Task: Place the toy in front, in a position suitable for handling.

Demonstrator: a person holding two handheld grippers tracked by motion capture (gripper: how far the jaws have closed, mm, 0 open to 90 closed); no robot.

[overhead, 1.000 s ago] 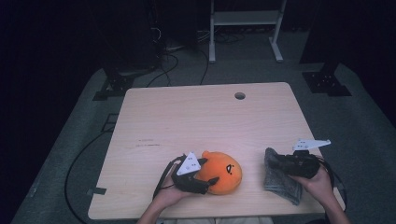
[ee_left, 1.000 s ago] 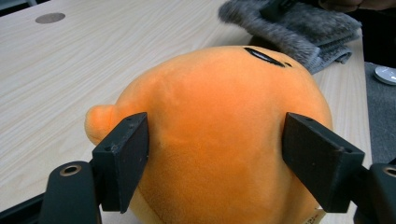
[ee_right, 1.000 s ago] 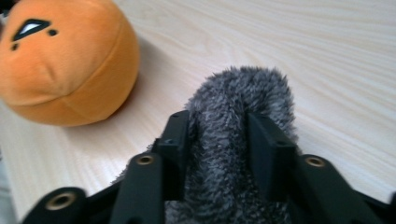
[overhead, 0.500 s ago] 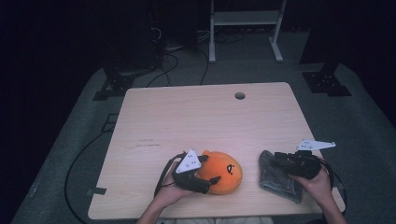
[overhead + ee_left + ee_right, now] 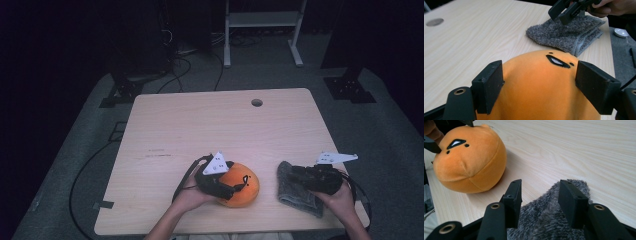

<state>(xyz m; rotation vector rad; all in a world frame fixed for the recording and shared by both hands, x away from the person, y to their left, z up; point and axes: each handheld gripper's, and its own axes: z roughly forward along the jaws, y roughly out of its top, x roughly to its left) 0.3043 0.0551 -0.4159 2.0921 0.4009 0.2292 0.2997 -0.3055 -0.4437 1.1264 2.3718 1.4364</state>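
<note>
- Dark floor, black stands and loose cables lie behind the pale wooden surface (image 5: 165, 130), which has a small round hole (image 5: 257, 102) near its far edge.
- At the near edge we see a round orange plush toy with a stitched black face (image 5: 239, 184), and beside it, apart, a folded grey terry towel (image 5: 295, 190) toward the right corner.
- Our left hand-held gripper (image 5: 549, 85) straddles the plush. In the left gripper view the two black pads stand at its flanks and seem to rest against the fabric without denting it, so we judge this a loose hold at most, not a firm clench.
- Those jaws have just been closing again after a brief widening, with the plush between them throughout.
- Against the picture from a second ago, the plush sits in nearly the same spot, and the left hand-held gripper has shifted slightly over it.
- Our right hand-held gripper (image 5: 540, 197) hovers over the towel with its jaws parted, released and pinching nothing. They have just been opening, with towel pile below them, not between.
- The towel has changed from a bunched, lifted shape to lying flatter on the surface.
- We judge the towel set down and the plush about to be gripped properly.
</note>
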